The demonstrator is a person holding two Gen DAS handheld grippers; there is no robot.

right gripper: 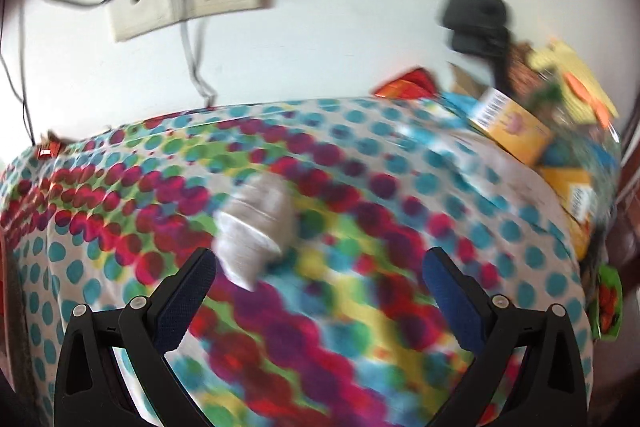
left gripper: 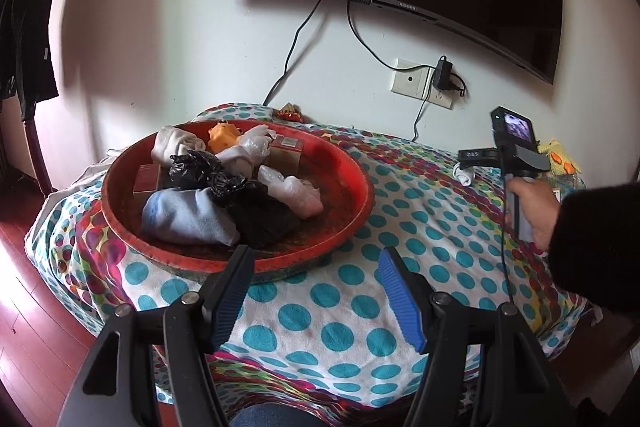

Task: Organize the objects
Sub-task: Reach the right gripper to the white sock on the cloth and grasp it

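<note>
The left gripper (left gripper: 316, 291) hangs over the spotted cloth (left gripper: 348, 311) on the surface, its blue-padded fingers (left gripper: 226, 303) spread wide with nothing between them. Just ahead of the left finger sits a red basin (left gripper: 352, 163), its near rim almost at that fingertip. The basin holds a heap: a blue-grey sock (left gripper: 188, 215) nearest the fingers, a black bag (left gripper: 200, 169) behind it, a clear plastic bag (left gripper: 294, 193) to the right, small brown boxes (left gripper: 286, 153), a white sock (left gripper: 172, 143) and an orange toy (left gripper: 224, 137) at the far side. To the right of the fingers, well apart, a hand (left gripper: 534, 205) in a dark sleeve grips the handle of the other gripper, whose camera screen (left gripper: 516, 127) faces this way.

The right gripper (right gripper: 320, 267) is blurred, yet its fingers (right gripper: 188, 291) plainly stand wide and empty above the cloth. A rolled white sock (right gripper: 256, 227) lies on the cloth just ahead of the left finger, not between the two. Far right of the fingers, yellow boxes (right gripper: 512, 131) and other clutter crowd the edge of the surface.
</note>
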